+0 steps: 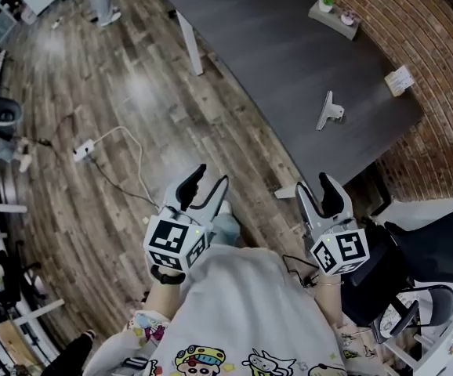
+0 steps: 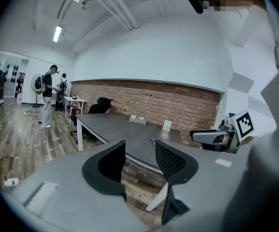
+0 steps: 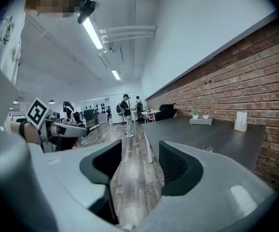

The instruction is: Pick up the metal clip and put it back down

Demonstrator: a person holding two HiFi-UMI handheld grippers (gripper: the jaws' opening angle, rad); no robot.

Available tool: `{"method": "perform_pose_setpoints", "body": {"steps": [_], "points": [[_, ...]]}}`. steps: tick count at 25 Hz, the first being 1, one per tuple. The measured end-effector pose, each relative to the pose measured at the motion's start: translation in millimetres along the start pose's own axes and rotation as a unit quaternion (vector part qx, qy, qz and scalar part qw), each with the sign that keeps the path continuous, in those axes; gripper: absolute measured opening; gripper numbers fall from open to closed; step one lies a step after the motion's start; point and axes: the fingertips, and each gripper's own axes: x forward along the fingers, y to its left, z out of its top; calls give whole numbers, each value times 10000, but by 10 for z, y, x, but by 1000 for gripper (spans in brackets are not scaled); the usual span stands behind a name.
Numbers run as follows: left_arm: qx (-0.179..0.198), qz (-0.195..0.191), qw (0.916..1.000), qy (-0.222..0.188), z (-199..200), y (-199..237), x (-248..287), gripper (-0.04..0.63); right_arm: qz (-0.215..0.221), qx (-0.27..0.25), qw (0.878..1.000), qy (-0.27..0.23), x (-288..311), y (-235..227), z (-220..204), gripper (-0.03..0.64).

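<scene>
Silver metal clip [image 1: 330,110], handles splayed, lies flat on the dark grey bench [image 1: 258,53], twelve o'clock from the right claw [image 1: 313,185]; brick wall [image 1: 438,84] at three o'clock, plank floor [image 1: 117,124] at nine; left claw [image 1: 213,175] and right claw both gape, empty.

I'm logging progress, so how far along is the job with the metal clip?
Done: nothing certain; the metal clip lies on the table, and whether it was already lifted and returned doesn't show. In hand: nothing; left claw and right claw are open, empty, held near the person's body. Left: possibly the whole pick-up and put-down.
</scene>
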Motion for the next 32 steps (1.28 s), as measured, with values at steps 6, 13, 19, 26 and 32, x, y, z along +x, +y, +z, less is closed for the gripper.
{"method": "perform_pose_setpoints", "body": {"steps": [6,13,19,26,32], "points": [[-49,-110,9999,47,86,554,174,207,-126,63,9999,-14,522,63,93,249],[-104,-233,9996,79,131,989,249,211,-312,79,9994,130,878,207,115,264],[-189,-269,9992,230,71,1138,367,222,-461,143,9982,353,979,119,59,270],[-249,-247,9988,350,41,1262,662,234,-542,296,9972,423,1207,-179,-14,275],[-61,-381,9985,388,291,1324,1206,238,-665,291,9970,267,1605,-669,178,276]]}}
